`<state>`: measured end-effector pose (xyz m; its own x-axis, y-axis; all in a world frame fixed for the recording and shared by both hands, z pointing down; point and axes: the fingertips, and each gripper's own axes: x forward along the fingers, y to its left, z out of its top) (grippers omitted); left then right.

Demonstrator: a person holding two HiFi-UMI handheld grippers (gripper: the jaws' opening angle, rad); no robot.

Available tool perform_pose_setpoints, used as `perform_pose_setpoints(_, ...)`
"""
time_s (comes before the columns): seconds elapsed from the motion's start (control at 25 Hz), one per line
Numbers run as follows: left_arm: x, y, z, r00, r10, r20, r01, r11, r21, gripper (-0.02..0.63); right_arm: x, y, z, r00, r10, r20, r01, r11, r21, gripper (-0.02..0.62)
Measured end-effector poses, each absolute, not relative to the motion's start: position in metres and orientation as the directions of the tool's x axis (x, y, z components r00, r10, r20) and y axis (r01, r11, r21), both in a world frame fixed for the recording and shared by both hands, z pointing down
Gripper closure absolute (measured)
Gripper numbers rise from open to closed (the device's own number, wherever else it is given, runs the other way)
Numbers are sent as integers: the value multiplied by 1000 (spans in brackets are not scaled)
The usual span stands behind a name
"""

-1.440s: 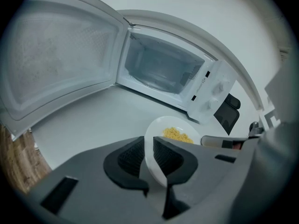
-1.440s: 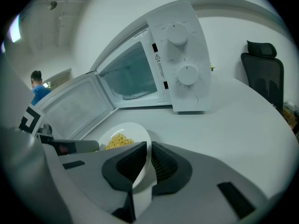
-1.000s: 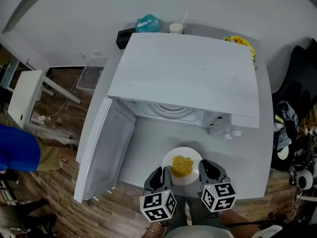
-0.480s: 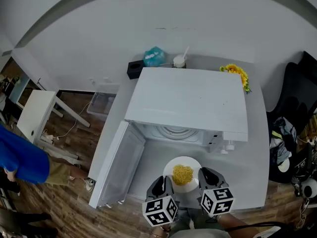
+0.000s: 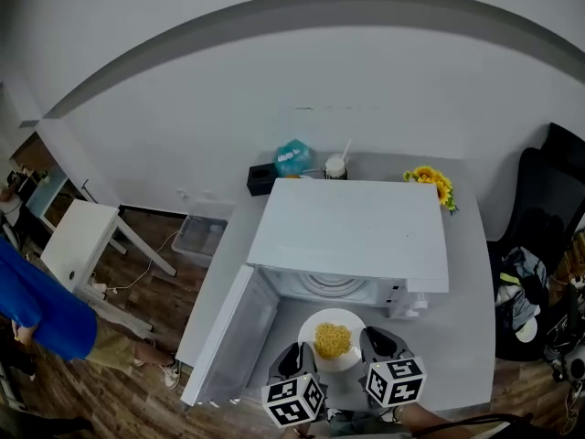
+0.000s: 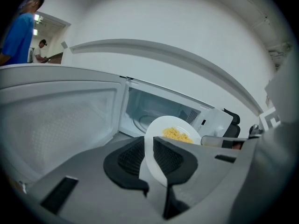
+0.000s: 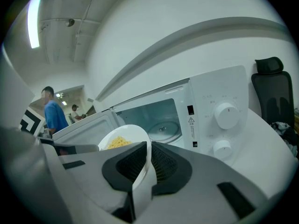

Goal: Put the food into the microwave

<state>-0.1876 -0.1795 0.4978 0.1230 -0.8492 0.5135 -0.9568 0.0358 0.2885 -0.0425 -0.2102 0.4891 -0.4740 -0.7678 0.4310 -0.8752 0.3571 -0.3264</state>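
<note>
Grippers on either side carry the load here: the left gripper (image 5: pixel 294 355) has its jaws closed on the left rim of a white plate (image 5: pixel 316 324), and the right gripper (image 5: pixel 377 341) pinches the opposite rim in the same way, each pair of pads narrowed down onto the thin edge. Yellow food (image 5: pixel 333 338) – noodles or grain, too fine to tell – sits heaped in the plate's middle. The plate is just in front of the white microwave (image 5: pixel 352 231) and not yet inside it; the door (image 5: pixel 228 337) stands swung wide to the left, and the glass turntable (image 7: pixel 163 129) lies bare in the cavity. The step in hand looks like the carry inward. Doing it well probably means moving both grippers forward together at one height so the plate stays level and neither rim slips, passing between the door's hinge side and the panel with the control dials (image 7: pixel 225 115), then lowering onto the turntable's centre – and opening the jaws only once the plate rests there.
</note>
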Motion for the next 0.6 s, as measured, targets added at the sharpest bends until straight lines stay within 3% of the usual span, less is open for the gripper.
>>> perform_pose_setpoints(0.6,-212,-223,509,118,-843,525,-953,54,299,543,-66,-255,495,-455,-800,392,-879,334,-340,552)
